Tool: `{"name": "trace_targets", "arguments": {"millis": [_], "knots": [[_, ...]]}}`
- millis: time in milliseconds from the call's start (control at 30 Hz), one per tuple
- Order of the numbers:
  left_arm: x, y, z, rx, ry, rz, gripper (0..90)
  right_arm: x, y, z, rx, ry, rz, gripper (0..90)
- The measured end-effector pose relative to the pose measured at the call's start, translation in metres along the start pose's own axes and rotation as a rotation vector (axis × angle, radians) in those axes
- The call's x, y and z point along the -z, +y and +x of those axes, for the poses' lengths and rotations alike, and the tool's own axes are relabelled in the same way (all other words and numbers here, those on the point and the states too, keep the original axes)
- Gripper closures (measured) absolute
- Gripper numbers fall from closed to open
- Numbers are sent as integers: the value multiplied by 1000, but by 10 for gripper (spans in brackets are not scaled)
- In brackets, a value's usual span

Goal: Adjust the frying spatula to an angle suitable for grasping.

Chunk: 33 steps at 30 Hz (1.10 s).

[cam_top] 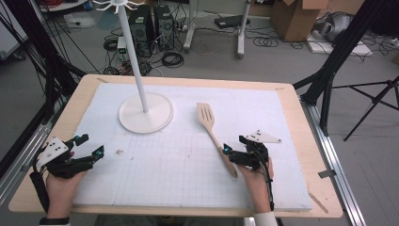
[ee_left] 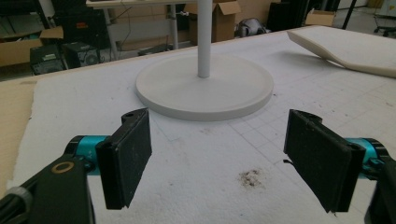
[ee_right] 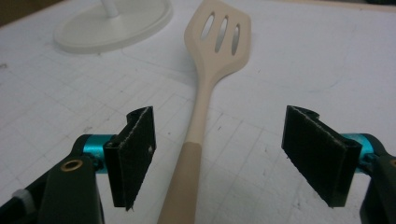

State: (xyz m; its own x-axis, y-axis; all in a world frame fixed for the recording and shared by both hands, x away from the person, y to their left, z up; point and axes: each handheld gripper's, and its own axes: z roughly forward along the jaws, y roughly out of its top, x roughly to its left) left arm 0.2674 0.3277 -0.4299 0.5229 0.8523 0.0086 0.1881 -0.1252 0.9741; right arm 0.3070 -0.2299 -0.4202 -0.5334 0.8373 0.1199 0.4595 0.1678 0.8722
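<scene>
A beige slotted spatula [cam_top: 212, 131] lies on the white mat, blade toward the far side and handle toward me. My right gripper [cam_top: 234, 146] is open at the lower handle. In the right gripper view the spatula [ee_right: 215, 60] runs up between the two pads of the right gripper [ee_right: 224, 156], closer to the left pad, and neither pad touches it. A white stand [cam_top: 145, 113] with a round base and a tall pole rises at the mat's back left. My left gripper [cam_top: 91, 145] is open and holds nothing near the mat's left edge; it faces the stand's base [ee_left: 205, 88].
The white gridded mat [cam_top: 179, 174] covers a wooden table [cam_top: 310, 122]. A small brown stain [ee_left: 251, 177] marks the mat just ahead of the left gripper. Black frame legs stand at the table's left and right; computers, cables and cardboard boxes sit on the floor beyond.
</scene>
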Motion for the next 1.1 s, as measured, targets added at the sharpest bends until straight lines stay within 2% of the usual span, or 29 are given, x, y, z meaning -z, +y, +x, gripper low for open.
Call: {"name": "trace_targets", "arguments": {"millis": [133,267,567,700,767,833,933,967,1000,1033,1067,1100], "knots": [[0,0,0,0,0,-1,236,-10,0,3,5,-9,43,259],[1,0,1,-2,2,-1,235,-24,0,9,12,-5,123,290],[2,1,1,-1,1,-3,236,-39,2,17,39,-12,215,400],[2,0,2,2,3,-4,236,-47,0,19,56,-39,271,439],[2,0,1,3,4,-7,236,-49,0,19,54,-46,280,452],[2,1,2,-1,4,-8,236,-48,1,19,64,-65,286,515],[2,1,1,-1,3,-4,236,-49,1,21,77,-78,290,551],[2,1,1,-1,3,-4,236,-49,1,21,77,-78,290,551],[1,1,1,-3,6,1,236,-49,2,24,84,-65,295,643],[1,1,1,-3,6,1,236,-49,2,24,84,-65,295,643],[1,0,1,-2,9,6,236,-49,2,25,87,-47,299,696],[1,0,1,-2,9,6,236,-49,3,25,85,-43,303,697]]}}
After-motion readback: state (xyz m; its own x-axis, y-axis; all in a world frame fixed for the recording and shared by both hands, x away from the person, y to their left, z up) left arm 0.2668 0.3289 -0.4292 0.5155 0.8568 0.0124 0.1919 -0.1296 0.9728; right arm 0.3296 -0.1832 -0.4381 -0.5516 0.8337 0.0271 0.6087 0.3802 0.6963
